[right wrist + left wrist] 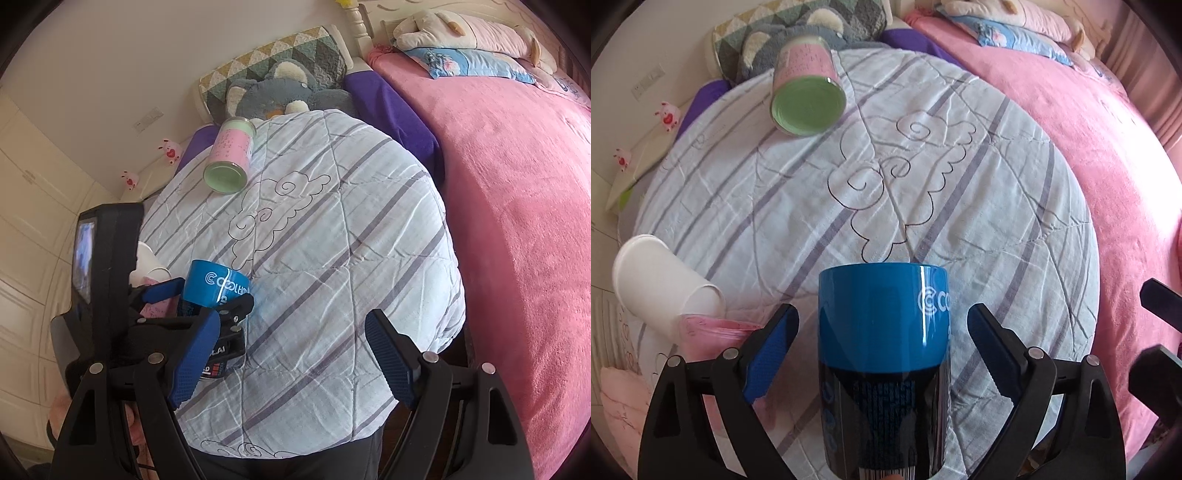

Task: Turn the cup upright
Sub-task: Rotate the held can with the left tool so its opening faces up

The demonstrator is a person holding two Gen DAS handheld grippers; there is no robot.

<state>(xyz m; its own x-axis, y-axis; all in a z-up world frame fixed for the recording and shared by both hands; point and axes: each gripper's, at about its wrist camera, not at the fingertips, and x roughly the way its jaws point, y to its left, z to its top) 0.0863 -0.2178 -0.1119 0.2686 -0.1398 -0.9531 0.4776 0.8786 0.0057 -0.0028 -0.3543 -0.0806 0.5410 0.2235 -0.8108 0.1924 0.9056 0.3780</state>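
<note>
A blue mug (882,325) with a white logo stands mouth-down on the striped quilt (979,206), its flat base toward the top. My left gripper (882,328) is open, with a finger on each side of the mug and a gap to each. The right wrist view shows the same mug (216,282) between the left gripper's fingers. My right gripper (291,354) is open and empty over the quilt, to the right of the mug.
A pink and green cup (807,92) lies on its side at the quilt's far end. A white paper cup (661,280) lies tipped at the left edge. Plush toys and pillows (280,88) sit at the headboard. A pink blanket (517,206) covers the right side.
</note>
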